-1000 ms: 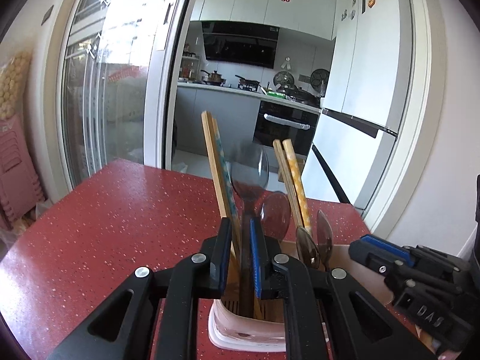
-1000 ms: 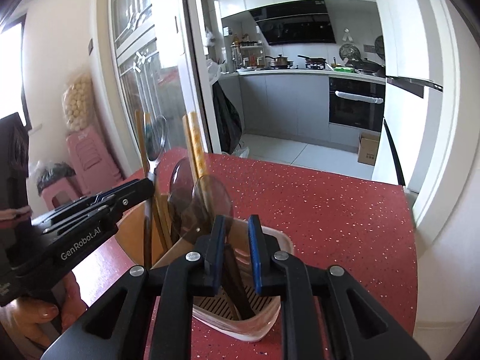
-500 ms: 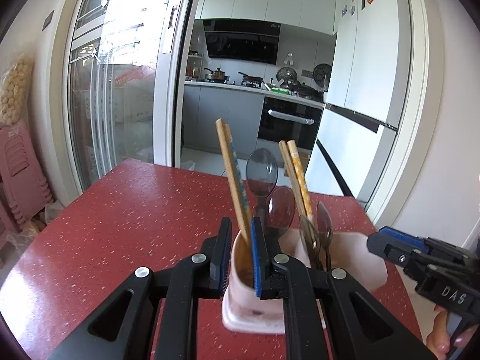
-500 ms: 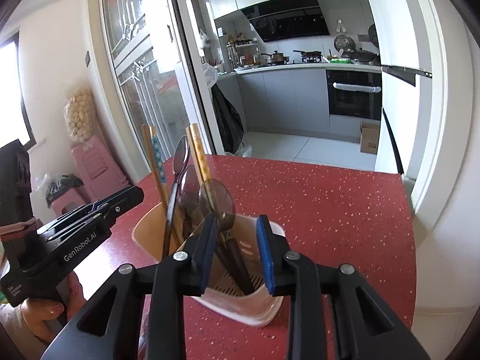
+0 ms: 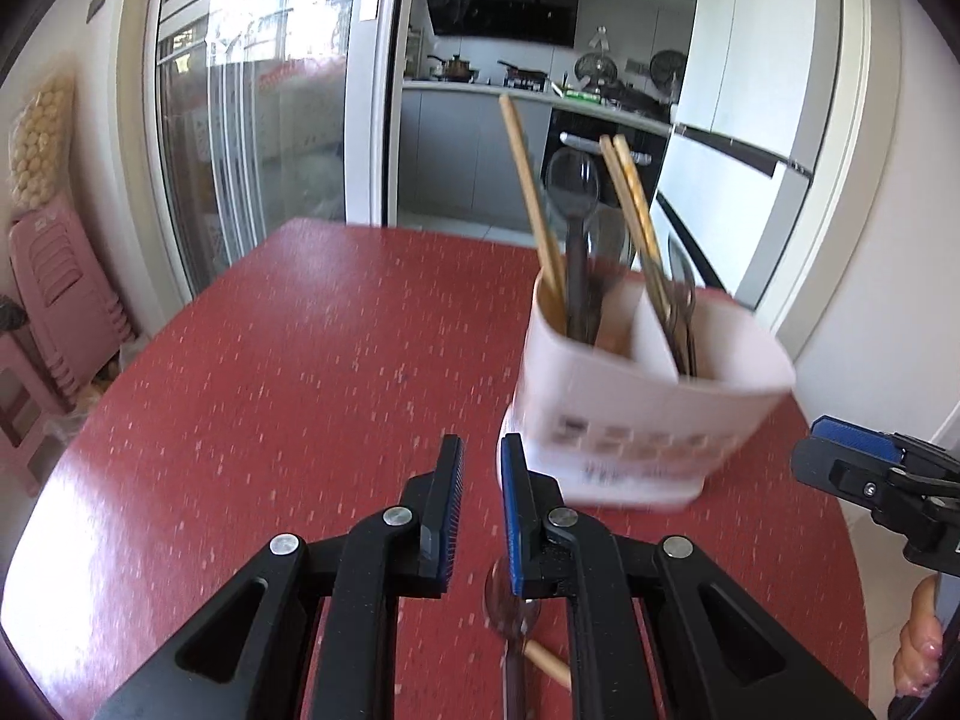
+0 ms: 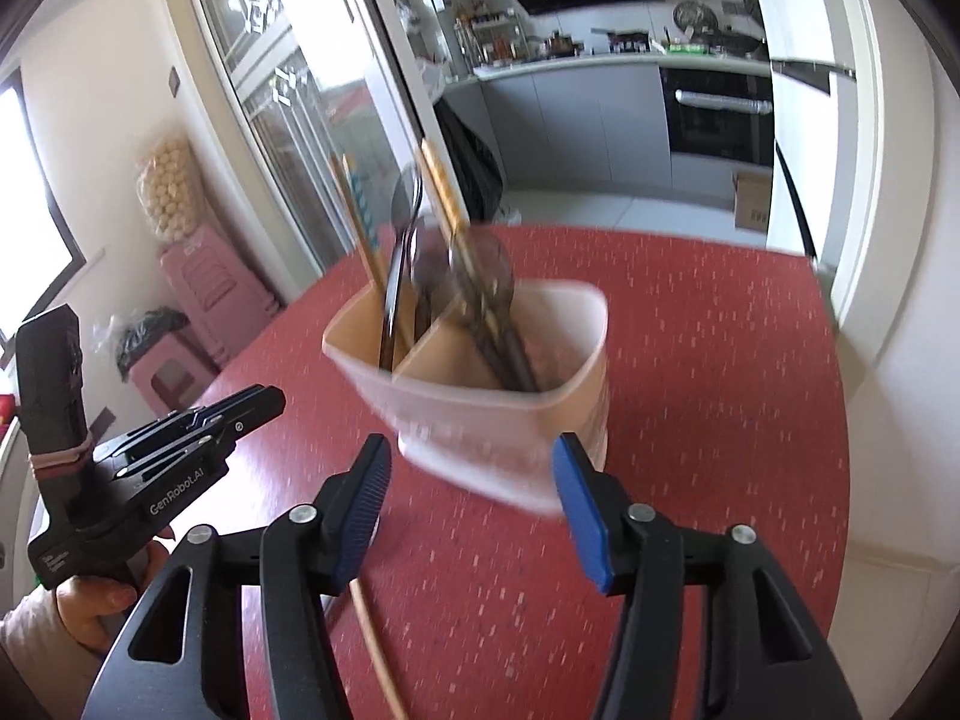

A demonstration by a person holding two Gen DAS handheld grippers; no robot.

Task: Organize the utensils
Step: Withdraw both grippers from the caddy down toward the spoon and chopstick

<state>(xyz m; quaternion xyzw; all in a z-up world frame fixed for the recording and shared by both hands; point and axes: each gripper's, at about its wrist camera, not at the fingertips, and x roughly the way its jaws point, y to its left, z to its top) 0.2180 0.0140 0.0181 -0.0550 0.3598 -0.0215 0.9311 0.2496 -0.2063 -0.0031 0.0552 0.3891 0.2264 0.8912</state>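
A pale two-compartment utensil holder (image 5: 648, 414) (image 6: 510, 414) stands on the red table (image 5: 270, 390), holding chopsticks (image 5: 531, 204) and dark spoons (image 5: 573, 192). My left gripper (image 5: 480, 456) is nearly closed and empty, just left of the holder's base. A spoon (image 5: 510, 606) and a chopstick (image 5: 549, 663) lie on the table under it. My right gripper (image 6: 468, 462) is open wide and empty, in front of the holder. A chopstick (image 6: 375, 642) lies on the table below its left finger.
The table's right edge (image 6: 840, 420) is near a white wall. Pink stools (image 5: 54, 300) stand on the floor at the left. A glass sliding door (image 5: 258, 120) and a kitchen lie beyond the table's far edge.
Both grippers have pulled back from above the holder toward the table's near side. My right gripper has opened wide. The utensils they held over the holder now stand in it.
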